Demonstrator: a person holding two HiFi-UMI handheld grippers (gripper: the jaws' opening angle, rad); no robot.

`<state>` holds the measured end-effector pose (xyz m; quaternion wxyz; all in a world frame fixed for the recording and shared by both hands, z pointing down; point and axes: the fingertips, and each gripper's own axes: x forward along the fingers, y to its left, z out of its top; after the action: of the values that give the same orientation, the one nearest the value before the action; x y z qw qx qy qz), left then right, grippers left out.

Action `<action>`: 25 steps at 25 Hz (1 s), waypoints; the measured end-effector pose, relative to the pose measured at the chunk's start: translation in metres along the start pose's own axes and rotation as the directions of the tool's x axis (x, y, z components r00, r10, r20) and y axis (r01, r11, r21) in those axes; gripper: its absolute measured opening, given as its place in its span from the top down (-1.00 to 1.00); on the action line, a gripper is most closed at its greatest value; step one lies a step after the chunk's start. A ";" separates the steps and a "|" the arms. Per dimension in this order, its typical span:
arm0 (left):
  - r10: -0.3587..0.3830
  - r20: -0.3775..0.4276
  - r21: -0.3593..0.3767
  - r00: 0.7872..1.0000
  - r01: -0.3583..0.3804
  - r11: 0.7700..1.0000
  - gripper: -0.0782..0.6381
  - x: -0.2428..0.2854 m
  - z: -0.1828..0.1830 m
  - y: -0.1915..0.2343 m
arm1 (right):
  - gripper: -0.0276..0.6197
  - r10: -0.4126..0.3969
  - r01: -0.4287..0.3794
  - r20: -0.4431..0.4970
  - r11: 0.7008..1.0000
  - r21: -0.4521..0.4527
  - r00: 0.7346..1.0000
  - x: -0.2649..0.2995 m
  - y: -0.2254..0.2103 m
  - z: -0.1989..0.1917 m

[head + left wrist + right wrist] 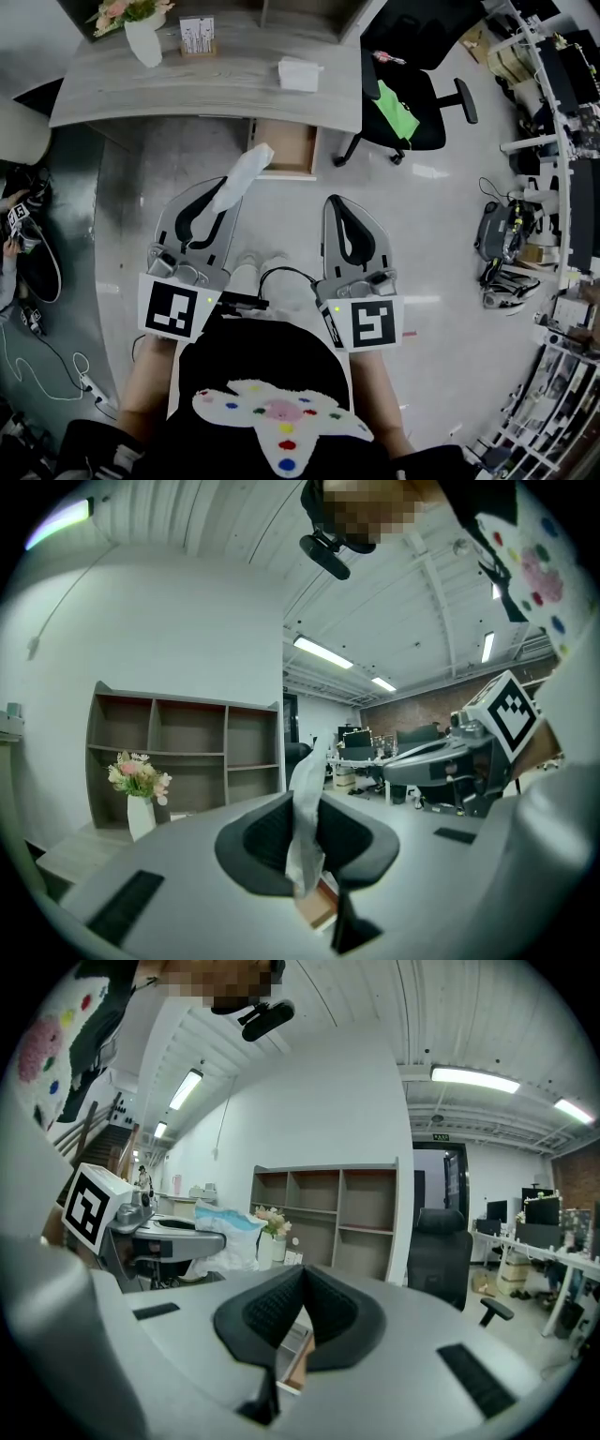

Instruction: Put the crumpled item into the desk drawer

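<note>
Crumpled white item (248, 167) pinched between left gripper (225, 189) jaws, held near open desk drawer (287, 148). Right gripper (305, 1275) jaws pressed together, nothing held.

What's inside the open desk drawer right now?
The visible part of the drawer shows only bare wooden bottom. Its back is hidden under the desk, and the crumpled item in the left gripper covers its left edge.

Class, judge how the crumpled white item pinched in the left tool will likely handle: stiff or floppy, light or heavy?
Probably soft rather than rigid: the crumpled item is creased and squeezed thin where the left tool pinches it. Likely light, since its free end stands up unsupported. It may drift when dropped toward the open drawer.
</note>
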<state>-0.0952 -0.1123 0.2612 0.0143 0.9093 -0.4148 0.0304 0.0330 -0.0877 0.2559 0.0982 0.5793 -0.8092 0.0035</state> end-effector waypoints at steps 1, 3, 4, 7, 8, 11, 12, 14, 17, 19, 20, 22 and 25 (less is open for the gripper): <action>0.004 0.000 0.001 1.000 -0.004 1.000 0.61 0.000 0.000 0.000 | 0.90 0.004 -0.004 -0.001 1.000 0.001 1.000 0.001 0.000 0.000; 0.015 0.001 0.005 1.000 -0.015 1.000 0.61 0.002 0.001 0.002 | 0.90 0.017 -0.017 0.001 1.000 0.002 1.000 0.005 -0.001 0.000; 0.022 0.001 0.005 1.000 -0.022 1.000 0.61 0.003 0.001 0.003 | 0.90 0.025 -0.025 0.001 1.000 0.001 1.000 0.007 -0.001 0.000; 0.036 0.001 -0.004 0.999 -0.036 0.999 0.61 0.007 0.002 0.004 | 0.90 0.048 -0.048 -0.004 0.999 -0.002 0.999 0.015 -0.004 -0.002; 0.038 -0.002 -0.005 0.999 -0.038 0.999 0.61 0.007 0.002 0.003 | 0.90 0.054 -0.054 -0.005 0.999 -0.005 0.999 0.017 -0.005 -0.003; 0.042 -0.006 -0.004 0.999 -0.042 0.999 0.61 0.010 0.002 -0.001 | 0.90 0.065 -0.065 -0.002 0.998 -0.009 0.998 0.020 -0.009 -0.003; 0.044 -0.006 -0.004 0.999 -0.044 0.999 0.61 0.012 0.003 -0.002 | 0.90 0.067 -0.067 -0.001 0.998 -0.009 0.998 0.020 -0.011 -0.003; 0.050 -0.003 -0.005 0.999 -0.050 0.999 0.61 0.014 0.005 -0.004 | 0.90 0.071 -0.071 0.001 0.997 -0.008 0.998 0.020 -0.015 -0.002; 0.061 0.000 -0.007 0.998 -0.061 0.998 0.61 0.018 0.006 -0.007 | 0.90 0.076 -0.076 0.003 0.997 -0.005 0.997 0.019 -0.020 -0.003; 0.063 -0.004 -0.006 0.998 -0.063 0.998 0.61 0.021 0.005 -0.010 | 0.90 0.080 -0.080 0.004 0.997 -0.003 0.997 0.017 -0.024 -0.004; 0.064 -0.006 -0.003 0.998 -0.064 0.998 0.61 0.023 0.005 -0.012 | 0.90 0.081 -0.081 0.004 0.997 -0.001 0.997 0.016 -0.026 -0.005; 0.066 -0.011 -0.002 0.998 -0.066 0.998 0.61 0.025 0.005 -0.014 | 0.90 0.083 -0.083 0.001 0.997 0.005 0.997 0.015 -0.030 -0.007; 0.071 -0.016 -0.002 0.997 -0.071 0.998 0.61 0.029 0.004 -0.017 | 0.90 0.088 -0.088 -0.007 0.996 0.012 0.996 0.014 -0.035 -0.012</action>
<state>-0.0633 -0.1232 0.2589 0.0178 0.8938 -0.4465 0.0376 0.0629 -0.1107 0.2658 0.0976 0.5435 -0.8336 0.0146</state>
